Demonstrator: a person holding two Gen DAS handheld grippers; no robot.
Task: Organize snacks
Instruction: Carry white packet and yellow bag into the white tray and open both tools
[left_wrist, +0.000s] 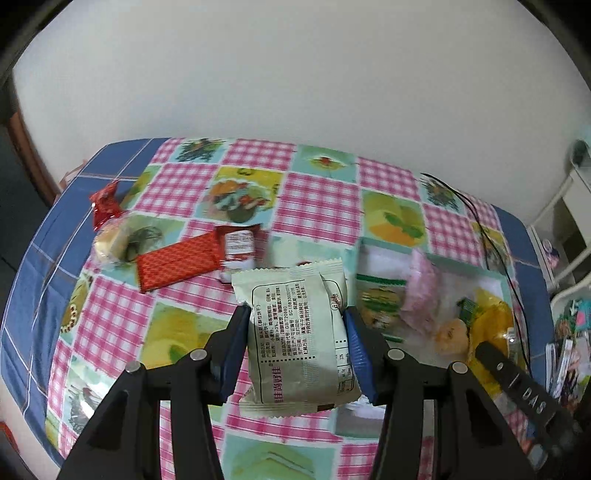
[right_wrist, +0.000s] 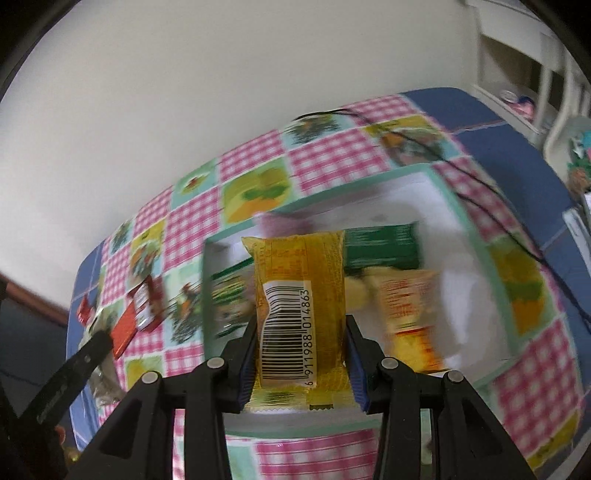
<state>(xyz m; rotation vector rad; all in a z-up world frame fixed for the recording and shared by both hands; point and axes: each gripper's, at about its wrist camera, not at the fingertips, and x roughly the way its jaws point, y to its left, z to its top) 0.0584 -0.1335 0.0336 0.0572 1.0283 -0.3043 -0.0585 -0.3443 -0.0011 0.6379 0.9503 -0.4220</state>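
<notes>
My left gripper (left_wrist: 295, 312) is shut on a pale green snack packet (left_wrist: 299, 332) with printed text, held above the checked tablecloth just left of a teal-rimmed box (left_wrist: 461, 264). My right gripper (right_wrist: 301, 321) is shut on a yellow packet (right_wrist: 299, 291) with a barcode, held over the same box (right_wrist: 476, 240). Inside the box lie a green packet (right_wrist: 380, 247), an orange-yellow packet (right_wrist: 410, 317) and a green-and-white packet (right_wrist: 229, 291). A flat red packet (left_wrist: 177, 262), a small red-and-white packet (left_wrist: 240, 247), a red wrapper (left_wrist: 105, 203) and a clear-wrapped bun (left_wrist: 110, 243) lie loose on the cloth at the left.
A black cable (left_wrist: 480, 229) runs over the cloth behind and right of the box. A white shelf unit (left_wrist: 569, 206) stands past the table's right edge, with clutter below it. A white wall rises behind the table. The tablecloth's blue border marks the table's left and right edges.
</notes>
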